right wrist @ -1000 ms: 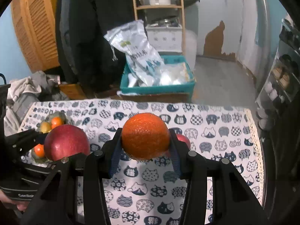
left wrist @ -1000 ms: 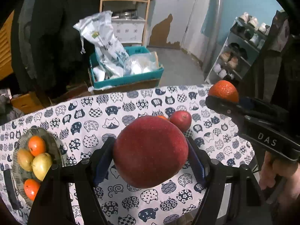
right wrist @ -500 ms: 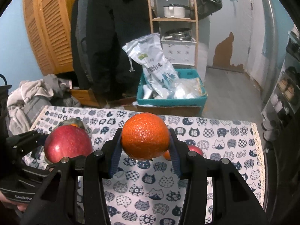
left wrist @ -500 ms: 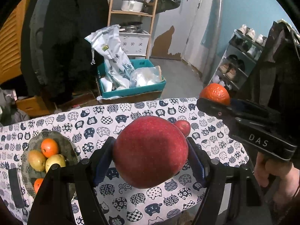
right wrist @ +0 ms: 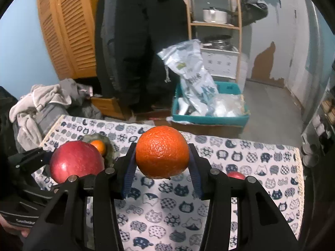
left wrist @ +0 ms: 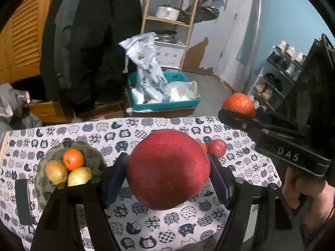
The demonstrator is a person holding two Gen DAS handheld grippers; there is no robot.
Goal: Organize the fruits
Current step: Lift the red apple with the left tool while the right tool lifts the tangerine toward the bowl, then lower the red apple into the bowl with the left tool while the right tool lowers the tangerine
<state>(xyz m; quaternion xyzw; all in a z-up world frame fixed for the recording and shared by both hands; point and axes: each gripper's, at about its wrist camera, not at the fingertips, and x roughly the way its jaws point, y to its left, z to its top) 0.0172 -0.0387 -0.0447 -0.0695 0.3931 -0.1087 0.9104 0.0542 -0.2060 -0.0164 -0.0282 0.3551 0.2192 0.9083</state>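
Carrying an apple (left wrist: 167, 171) in the left hand-held gripper (left wrist: 167, 179) and an orange (right wrist: 162, 151) in the right hand-held gripper (right wrist: 162, 167); next, probably lowering both into the bowl (left wrist: 92, 152).

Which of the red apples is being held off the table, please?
The large red apple, clamped in the left hand-held gripper. The small red apple lies loose on the cat-print tablecloth behind it.

Dim indoor light, both views sharp at the centre. Fisheye bending and black vignette fill the corners. A soft shadow crosses the tabletop (right wrist: 159, 205) at lower centre.
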